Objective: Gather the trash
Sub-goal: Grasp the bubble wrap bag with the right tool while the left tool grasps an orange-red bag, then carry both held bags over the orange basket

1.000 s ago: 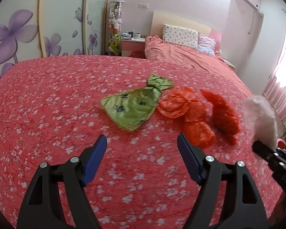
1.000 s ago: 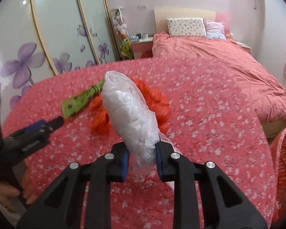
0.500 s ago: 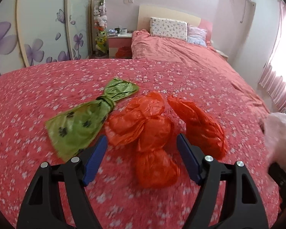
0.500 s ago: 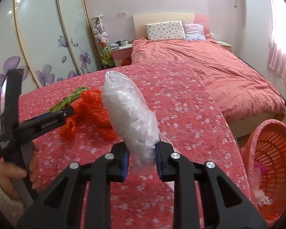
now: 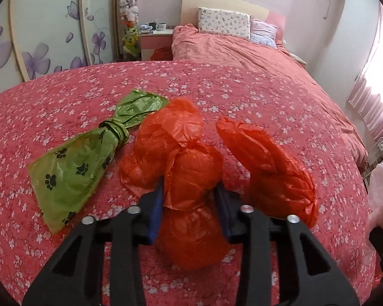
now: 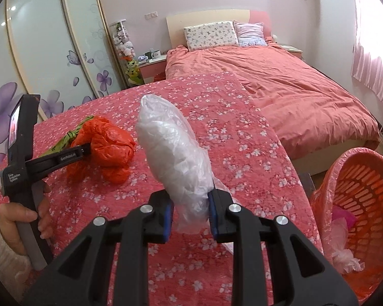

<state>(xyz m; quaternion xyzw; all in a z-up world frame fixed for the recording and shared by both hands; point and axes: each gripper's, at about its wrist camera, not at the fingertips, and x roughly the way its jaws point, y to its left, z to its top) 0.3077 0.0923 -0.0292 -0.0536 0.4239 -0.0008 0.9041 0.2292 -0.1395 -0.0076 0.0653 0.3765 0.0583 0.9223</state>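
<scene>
On the red floral cloth (image 5: 242, 97) lie a knotted orange plastic bag (image 5: 189, 153), a second orange bag (image 5: 270, 168) to its right and a green paw-print bag (image 5: 74, 168) to its left. My left gripper (image 5: 190, 204) is closing its jaws, and the blue pads press the lower bulge of the knotted orange bag on both sides. The right wrist view shows the same left gripper (image 6: 89, 150) at the orange bags (image 6: 107, 150), held by a person's hand (image 6: 25, 216). My right gripper (image 6: 190, 214) is shut on a crumpled clear plastic bag (image 6: 173, 153), held upright above the cloth.
An orange laundry basket (image 6: 370, 193) with a pink liner and some plastic inside stands off the cloth's right edge. Beyond the cloth is a bed (image 6: 293, 84) with pillows, a nightstand (image 6: 150, 63) and sliding wardrobe doors (image 6: 51, 51) on the left.
The left gripper moved forward over the orange bags and its jaws narrowed onto the knotted one. The right gripper swung right with the clear bag, bringing the basket into view.
</scene>
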